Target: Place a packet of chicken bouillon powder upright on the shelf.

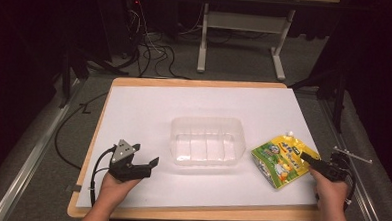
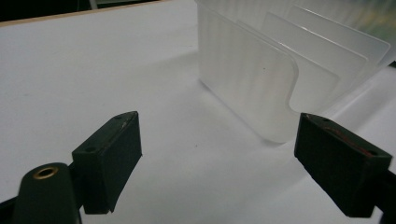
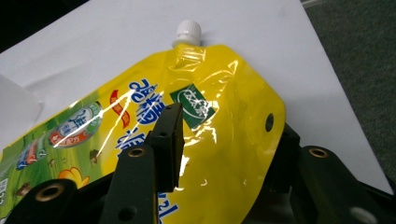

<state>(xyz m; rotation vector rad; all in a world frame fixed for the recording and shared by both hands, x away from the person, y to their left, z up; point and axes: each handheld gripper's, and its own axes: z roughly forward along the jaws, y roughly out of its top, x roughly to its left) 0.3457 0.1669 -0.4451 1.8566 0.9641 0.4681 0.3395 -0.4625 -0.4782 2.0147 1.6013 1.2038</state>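
R claw (image 3: 219,140) grips the yellow spout pouch (image 1: 280,159) at table's (image 1: 149,108) near right, prob. firm; lift flat, drop into clear container (image 1: 207,140) mid-table. L claw (image 2: 219,154) released, near left.

The pouch (image 1: 282,160) is a flat, glossy spouted bag, yellow above and green below, printed with blue and white lettering, cartoon figures and a small green label; a white screw cap (image 3: 189,31) tops its spout; it lies face up on the white surface (image 1: 149,113) near the right edge, close to the near right corner, turned at a slant with the cap toward the far side; a small round hole pierces its side seam.
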